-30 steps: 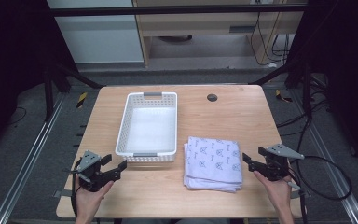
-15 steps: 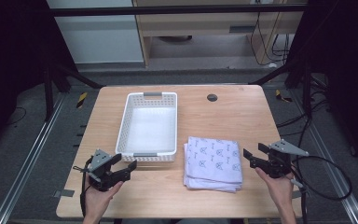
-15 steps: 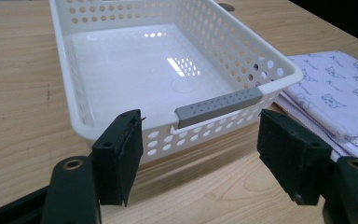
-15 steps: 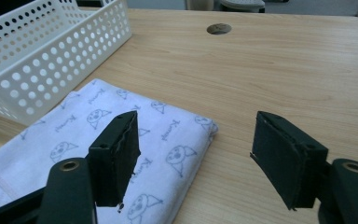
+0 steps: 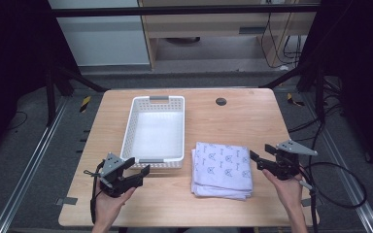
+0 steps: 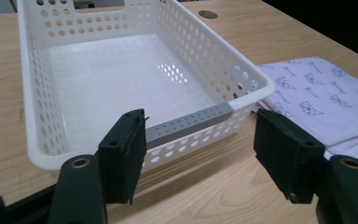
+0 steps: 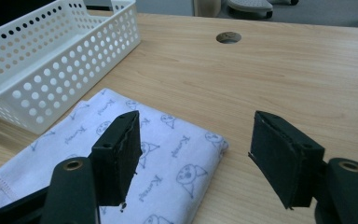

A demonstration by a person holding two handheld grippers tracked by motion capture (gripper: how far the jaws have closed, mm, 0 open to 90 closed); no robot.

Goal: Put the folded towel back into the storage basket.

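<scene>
High view: a light wooden table [image 5: 233, 116] carries a white perforated plastic basket [image 5: 156, 103], empty, with a grey handle strip [image 6: 189, 123] on its near rim. Just right of the basket's near corner lies a folded white cloth with small blue cat prints [image 5: 222, 169]. The left gripper [image 5: 138, 171] hangs just before the basket's near rim, jaws spread wide and empty. The right gripper [image 5: 253, 160] sits at the cloth's right edge, jaws likewise wide, gripping nothing.
</scene>
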